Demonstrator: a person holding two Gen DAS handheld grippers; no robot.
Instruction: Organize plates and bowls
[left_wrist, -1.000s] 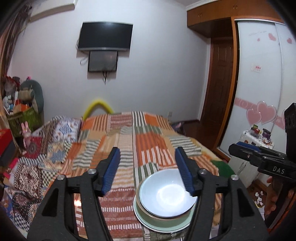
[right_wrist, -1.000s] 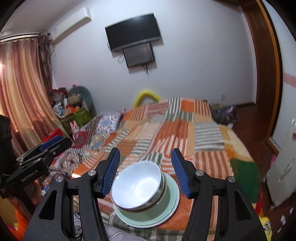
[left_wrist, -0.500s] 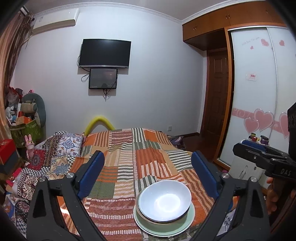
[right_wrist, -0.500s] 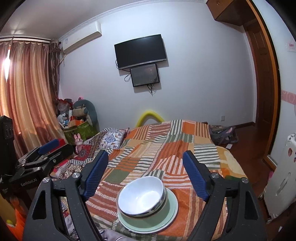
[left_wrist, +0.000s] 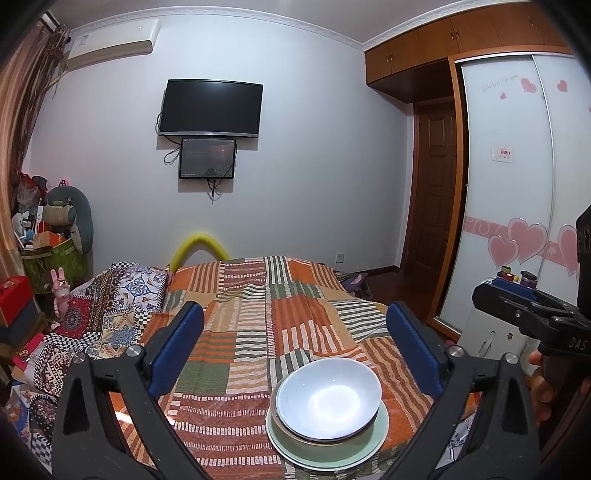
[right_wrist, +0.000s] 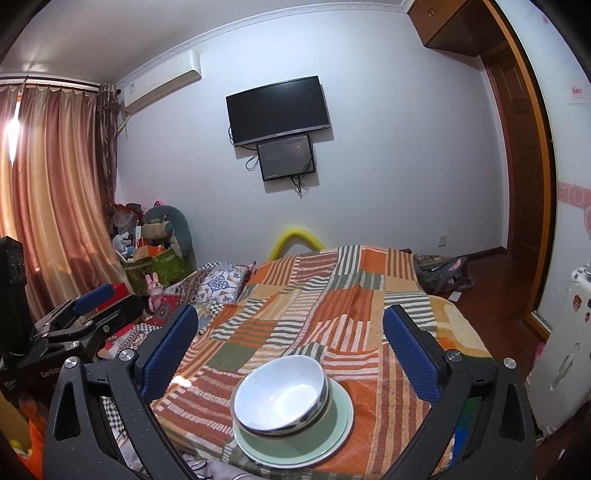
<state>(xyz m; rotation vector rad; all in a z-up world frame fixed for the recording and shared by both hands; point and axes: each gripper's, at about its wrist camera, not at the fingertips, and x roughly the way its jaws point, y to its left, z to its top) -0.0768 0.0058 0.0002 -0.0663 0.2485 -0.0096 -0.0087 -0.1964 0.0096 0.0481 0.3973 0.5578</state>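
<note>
A white bowl (left_wrist: 328, 397) sits in a stack on a green plate (left_wrist: 328, 448), near the bed's (left_wrist: 258, 314) front edge. The left gripper (left_wrist: 295, 349) and right gripper (right_wrist: 290, 349) both have jaws opening wide. Nothing is pinched; the stack sits lower down, between them.

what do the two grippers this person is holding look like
Both are black plastic clamp-style tools with two long arms, silver screws at the pivots and flat blue ribbed pads lining the jaws. The left gripper carries white lettering on its side, seen from the right wrist view; the right gripper shows the white letters DAS in the left wrist view. No cables or sleeves are visible.
</note>
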